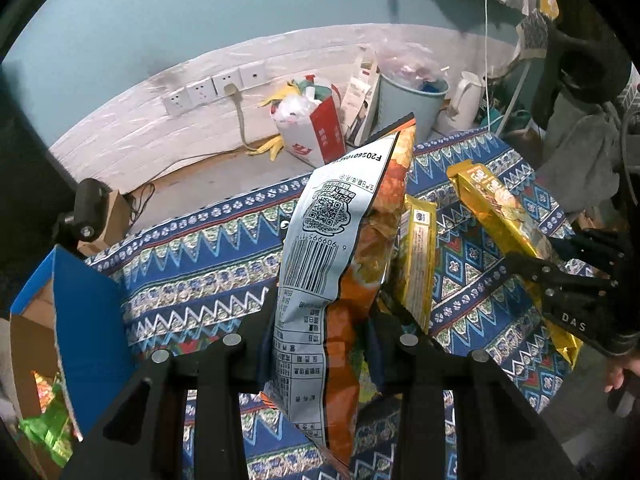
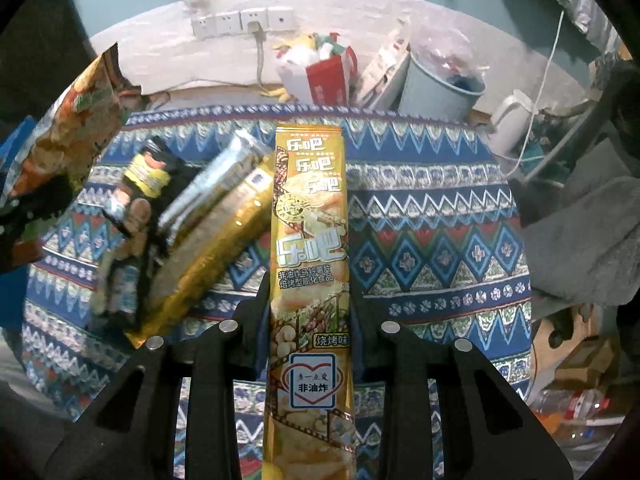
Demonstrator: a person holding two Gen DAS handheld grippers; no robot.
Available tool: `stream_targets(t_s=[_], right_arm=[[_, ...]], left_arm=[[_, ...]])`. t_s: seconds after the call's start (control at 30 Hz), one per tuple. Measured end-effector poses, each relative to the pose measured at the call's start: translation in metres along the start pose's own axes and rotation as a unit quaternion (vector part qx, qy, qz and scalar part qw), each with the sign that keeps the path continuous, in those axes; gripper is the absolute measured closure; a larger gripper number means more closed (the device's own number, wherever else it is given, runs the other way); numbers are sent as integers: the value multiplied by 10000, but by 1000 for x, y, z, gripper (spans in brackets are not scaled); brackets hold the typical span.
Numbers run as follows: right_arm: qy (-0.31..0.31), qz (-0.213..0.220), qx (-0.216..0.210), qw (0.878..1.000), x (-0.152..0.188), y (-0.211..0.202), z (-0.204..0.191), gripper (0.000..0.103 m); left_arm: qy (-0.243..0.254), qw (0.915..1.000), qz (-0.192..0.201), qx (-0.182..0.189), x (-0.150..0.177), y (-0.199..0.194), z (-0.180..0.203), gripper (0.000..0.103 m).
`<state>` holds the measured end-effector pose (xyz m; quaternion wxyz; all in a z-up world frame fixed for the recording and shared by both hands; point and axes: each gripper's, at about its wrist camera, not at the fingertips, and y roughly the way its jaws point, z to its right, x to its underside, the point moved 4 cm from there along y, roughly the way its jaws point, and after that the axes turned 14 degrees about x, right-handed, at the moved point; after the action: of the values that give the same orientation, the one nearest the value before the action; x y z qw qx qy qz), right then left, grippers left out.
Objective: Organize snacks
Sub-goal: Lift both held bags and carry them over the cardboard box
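My left gripper (image 1: 326,304) is shut on an orange chip bag (image 1: 344,216) whose white barcode panel faces me, held lifted above the patterned tablecloth (image 1: 200,264). The same chip bag (image 2: 76,120) shows at the left of the right wrist view. My right gripper (image 2: 310,292) is shut on a long yellow snack pack (image 2: 308,208), also held off the cloth. In the left wrist view that right gripper (image 1: 552,256) and its yellow pack (image 1: 496,200) sit at the right. A gold pack (image 2: 216,248), a silver pack (image 2: 216,176) and a dark pack (image 2: 136,220) lie on the cloth.
A blue cardboard box (image 1: 80,320) with green packets (image 1: 48,432) inside stands at the table's left end. Beyond the far edge, on the floor, are a red-and-white bag (image 1: 312,128), a pale blue bin (image 1: 412,100) and a white kettle (image 1: 464,100). A grey cloth (image 2: 580,240) lies at the right.
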<state>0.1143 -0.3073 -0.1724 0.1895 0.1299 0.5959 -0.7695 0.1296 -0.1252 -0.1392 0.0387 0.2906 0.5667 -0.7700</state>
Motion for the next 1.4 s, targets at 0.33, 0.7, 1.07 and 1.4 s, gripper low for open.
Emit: stream_targets(t_s=[0.33,0.7,1.07,1.4], right_arm=[[-158,285,-169,9993,-15,-21,-26,73],[-372,477,-332,9976,-30,-44,-64,73],[-714,652,-518,9940,-44,-66,-114,73],[-951,793,-693,9899,-58,-87,-159,73]], left_arm=[[-136,9996,227,-47,11,-41,-13,65],[-389,9983,423,-116,26,-75,-40,65],[-716,9953,581,-308,46,-105,-76,65],[-1011,9905,776,-510,65,-132,-111,65]])
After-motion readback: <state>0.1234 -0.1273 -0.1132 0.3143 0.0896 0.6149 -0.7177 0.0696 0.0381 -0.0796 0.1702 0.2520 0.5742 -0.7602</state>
